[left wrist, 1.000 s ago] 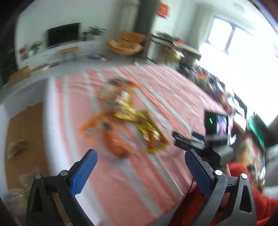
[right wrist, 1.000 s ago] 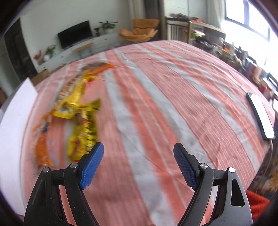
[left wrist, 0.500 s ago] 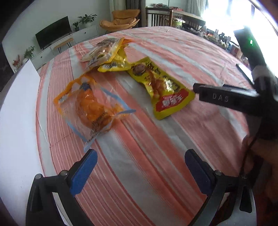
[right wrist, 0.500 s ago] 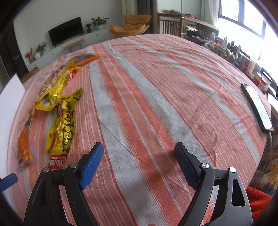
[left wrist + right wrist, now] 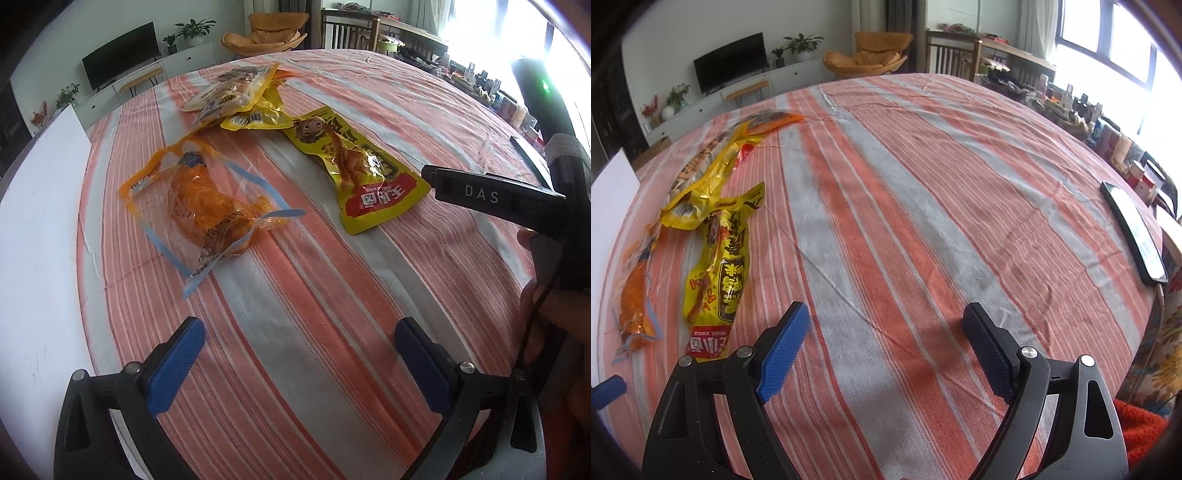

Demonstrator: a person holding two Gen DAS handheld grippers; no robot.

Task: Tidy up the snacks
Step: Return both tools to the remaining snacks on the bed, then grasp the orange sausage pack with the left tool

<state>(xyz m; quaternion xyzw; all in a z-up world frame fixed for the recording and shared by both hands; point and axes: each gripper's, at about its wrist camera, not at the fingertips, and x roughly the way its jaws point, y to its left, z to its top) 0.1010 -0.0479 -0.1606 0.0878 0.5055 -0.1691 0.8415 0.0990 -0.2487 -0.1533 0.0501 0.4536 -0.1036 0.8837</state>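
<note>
Your left gripper (image 5: 299, 354): jaws apart, empty | your right gripper (image 5: 884, 341): jaws just widening, nothing between | orange snack pouch (image 5: 201, 201) near tablecloth's (image 5: 332, 295) left edge

The orange snack pouch (image 5: 635, 291) is cut short by the right wrist view's left edge; the topmost packet (image 5: 231, 92) is partly covered by glare, its print unreadable.
</note>
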